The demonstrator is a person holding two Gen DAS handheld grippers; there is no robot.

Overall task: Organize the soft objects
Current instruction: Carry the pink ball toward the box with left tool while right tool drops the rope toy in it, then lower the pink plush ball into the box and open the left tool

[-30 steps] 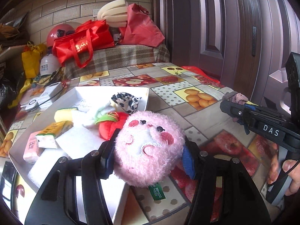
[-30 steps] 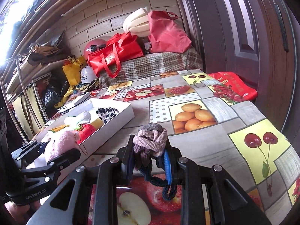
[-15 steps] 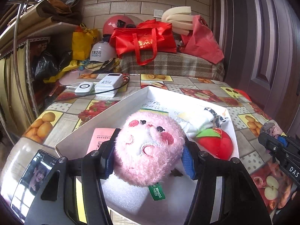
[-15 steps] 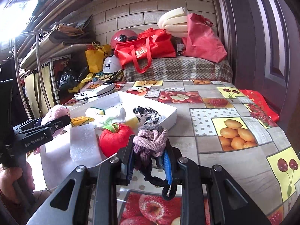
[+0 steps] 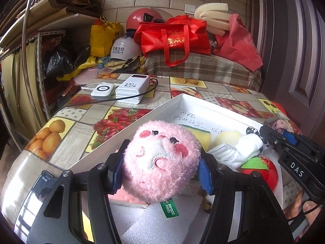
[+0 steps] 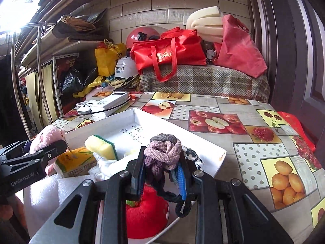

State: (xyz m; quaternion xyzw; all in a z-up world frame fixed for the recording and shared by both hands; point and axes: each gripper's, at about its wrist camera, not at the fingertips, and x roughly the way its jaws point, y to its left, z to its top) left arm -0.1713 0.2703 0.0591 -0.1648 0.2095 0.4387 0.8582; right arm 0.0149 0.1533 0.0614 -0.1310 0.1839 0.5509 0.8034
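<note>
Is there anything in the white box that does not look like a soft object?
Yes. A yellow carton lies among the soft things in the white box, beside the sponge. It looks like a stiff printed pack, not a soft thing.

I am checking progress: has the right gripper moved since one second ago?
Yes. The right gripper, shut on the knitted hair ties, has swung left from the fruit-print tablecloth to over the white tray.

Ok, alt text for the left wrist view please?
The left tool grips a fluffy pink round plush toy above the shallow white cardboard box, which holds a red plush apple and white cloth.
</note>
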